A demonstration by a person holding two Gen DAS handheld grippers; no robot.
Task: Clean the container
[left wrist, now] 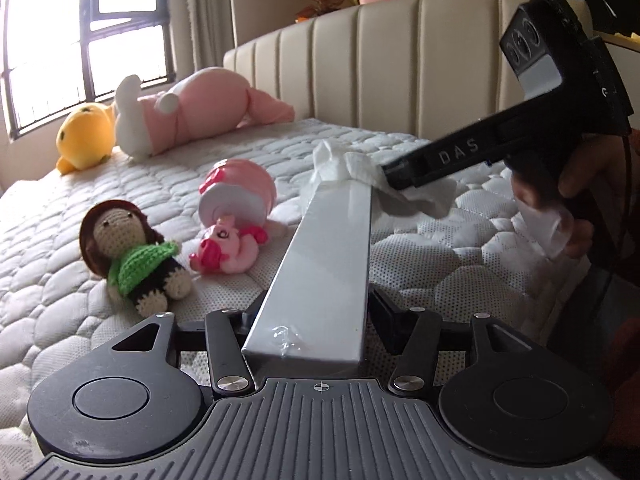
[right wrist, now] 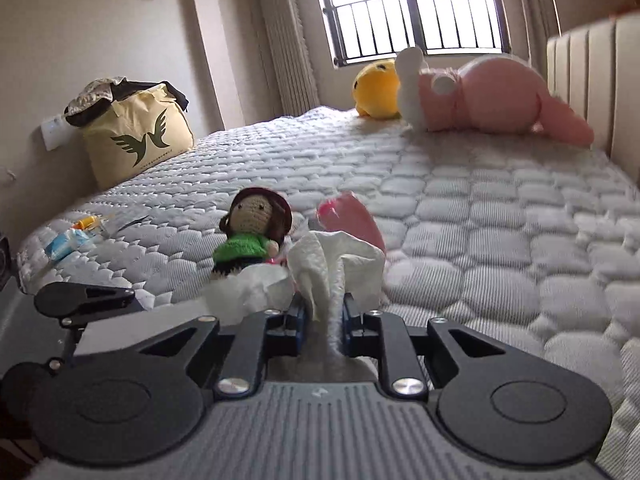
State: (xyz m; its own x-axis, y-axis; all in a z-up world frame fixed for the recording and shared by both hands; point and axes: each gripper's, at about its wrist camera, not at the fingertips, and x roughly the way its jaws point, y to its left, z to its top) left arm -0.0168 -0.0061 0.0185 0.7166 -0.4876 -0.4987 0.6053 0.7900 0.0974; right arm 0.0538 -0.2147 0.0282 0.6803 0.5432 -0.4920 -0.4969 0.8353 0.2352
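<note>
Fingers of the left gripper (left wrist: pixel 316 312) are closed in on the near end of a long grey box (left wrist: pixel 332 256), the container here, pads pressed on its two side walls, and the box runs straight out ahead of them over the mattress (left wrist: pixel 440 264). Right gripper (right wrist: pixel 324 320) fingers are nearly shut on a bunched white paper towel (right wrist: pixel 336 264); the towel fans out above and ahead of the tips. From the left wrist view that towel (left wrist: pixel 360 168) sits on the far end of the box, at the right gripper's (left wrist: pixel 390 178) tips.

Handling, judged: the box looks stiff, light, smooth-skinned, probably slick; some clear tape or film is on its near top face. Held at one end only, so wiping pressure at the far end would lever it; a side-wall grip close to the end is what's there, and a firm squeeze seems safe for it. Towel is soft and limp, and crumples; a pinch at the gathered waist suits it.

Pose: left gripper low, about level, pointing away across the bed. Right gripper comes in from the right, angled down and leftward onto the box end, a person's hand (left wrist: pixel 568 200) wrapped round its handle with some clear plastic against the fingers. Soft toys lie to the left, well apart from the box.
</note>
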